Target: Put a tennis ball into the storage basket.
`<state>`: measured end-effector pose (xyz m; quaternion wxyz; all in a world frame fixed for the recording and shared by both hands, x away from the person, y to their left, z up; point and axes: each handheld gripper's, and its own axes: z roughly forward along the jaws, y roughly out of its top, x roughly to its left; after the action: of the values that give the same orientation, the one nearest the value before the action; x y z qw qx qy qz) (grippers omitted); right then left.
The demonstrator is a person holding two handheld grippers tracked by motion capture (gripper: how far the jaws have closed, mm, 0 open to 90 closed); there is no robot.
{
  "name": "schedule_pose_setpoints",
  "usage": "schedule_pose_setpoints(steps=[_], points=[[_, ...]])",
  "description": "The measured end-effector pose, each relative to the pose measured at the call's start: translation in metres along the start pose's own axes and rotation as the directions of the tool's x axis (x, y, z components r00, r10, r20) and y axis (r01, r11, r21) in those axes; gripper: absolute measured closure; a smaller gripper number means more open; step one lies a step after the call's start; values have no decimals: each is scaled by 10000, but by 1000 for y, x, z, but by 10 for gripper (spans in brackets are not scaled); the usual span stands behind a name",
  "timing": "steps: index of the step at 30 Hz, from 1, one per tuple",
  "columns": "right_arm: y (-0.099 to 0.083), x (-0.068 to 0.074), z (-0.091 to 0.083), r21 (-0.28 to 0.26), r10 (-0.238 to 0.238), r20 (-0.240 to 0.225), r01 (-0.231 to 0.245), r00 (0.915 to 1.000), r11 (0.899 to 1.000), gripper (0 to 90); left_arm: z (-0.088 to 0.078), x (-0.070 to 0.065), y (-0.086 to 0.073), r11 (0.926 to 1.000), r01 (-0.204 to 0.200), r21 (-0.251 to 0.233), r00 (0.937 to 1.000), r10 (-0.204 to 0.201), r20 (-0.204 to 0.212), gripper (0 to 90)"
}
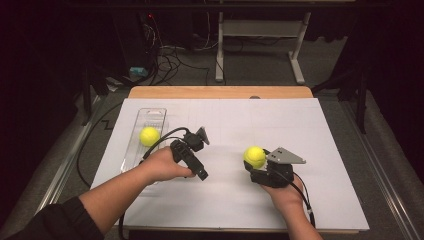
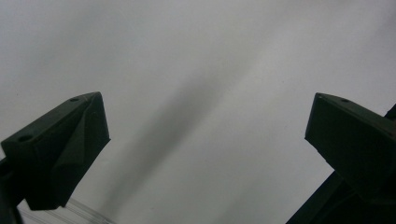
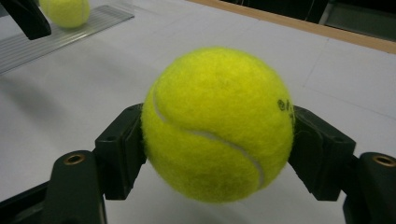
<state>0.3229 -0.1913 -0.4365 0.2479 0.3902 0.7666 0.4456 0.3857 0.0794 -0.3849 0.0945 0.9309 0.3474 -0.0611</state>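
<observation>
In the right gripper view, the yellow felt tennis ball (image 3: pixel 218 125) covers the inner faces of the black pads (image 3: pixel 119 151) of the right tool (image 3: pixel 219 154), and the black print on its right flank curves out of sight, unreadable. A second yellow tennis ball (image 3: pixel 66 10) is cut by the top edge. In the left gripper view, the white paper-covered desk (image 2: pixel 210 70) is blurred, and both black jaws run off the edges. In the high view, the person's left hand (image 1: pixel 162 166) hides the near end of the clear plastic tray (image 1: pixel 150 117).
</observation>
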Motion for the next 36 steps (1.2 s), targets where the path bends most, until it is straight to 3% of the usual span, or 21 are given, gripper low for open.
schedule_pose_setpoints(steps=[15, 36], points=[[9, 25, 20, 24, -494, -527, 496, 9974, 9988, 272, -7, 0, -1, 10000, 2, -84, 10000, -2, 12, 8], [1, 58, 35, 140, -873, -1333, 900, 9872, 9958, 273, -12, -2, 1, 9998, -30, -175, 10000, 29, -57, 8]])
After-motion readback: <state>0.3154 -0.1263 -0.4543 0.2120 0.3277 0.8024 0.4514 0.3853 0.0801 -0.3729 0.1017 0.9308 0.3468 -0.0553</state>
